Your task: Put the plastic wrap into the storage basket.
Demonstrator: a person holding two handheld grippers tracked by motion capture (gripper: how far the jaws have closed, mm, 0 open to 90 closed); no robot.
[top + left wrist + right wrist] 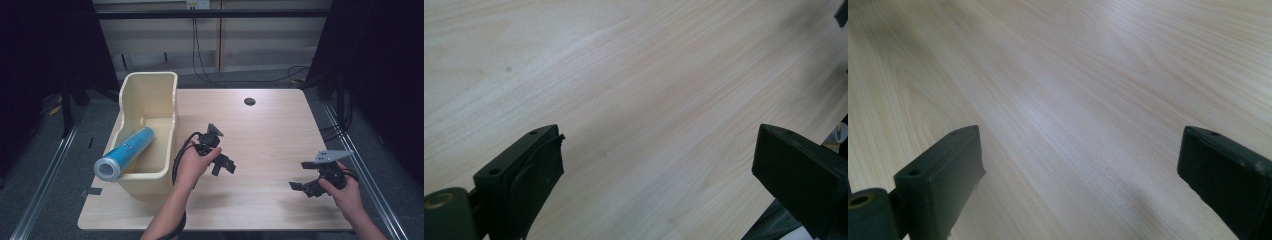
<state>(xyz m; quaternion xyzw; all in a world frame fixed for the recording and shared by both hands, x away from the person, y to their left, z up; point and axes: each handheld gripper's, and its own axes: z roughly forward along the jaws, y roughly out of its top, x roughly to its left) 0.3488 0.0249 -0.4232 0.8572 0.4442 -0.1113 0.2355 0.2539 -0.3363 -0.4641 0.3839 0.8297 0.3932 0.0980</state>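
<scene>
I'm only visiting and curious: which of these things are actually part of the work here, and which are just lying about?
Part of the work:
- blue roll, leaning over the bin's rim
- cream bin
- left gripper, open, nearest them
- right gripper, open

Just there:
- wooden table
- its cable hole
- wall cables

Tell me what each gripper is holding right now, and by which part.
Nothing is held. The left gripper and the right gripper both have their jaws open over the bare light wooden table. The blue cylindrical tube lies untouched in the cream plastic bin.
</scene>
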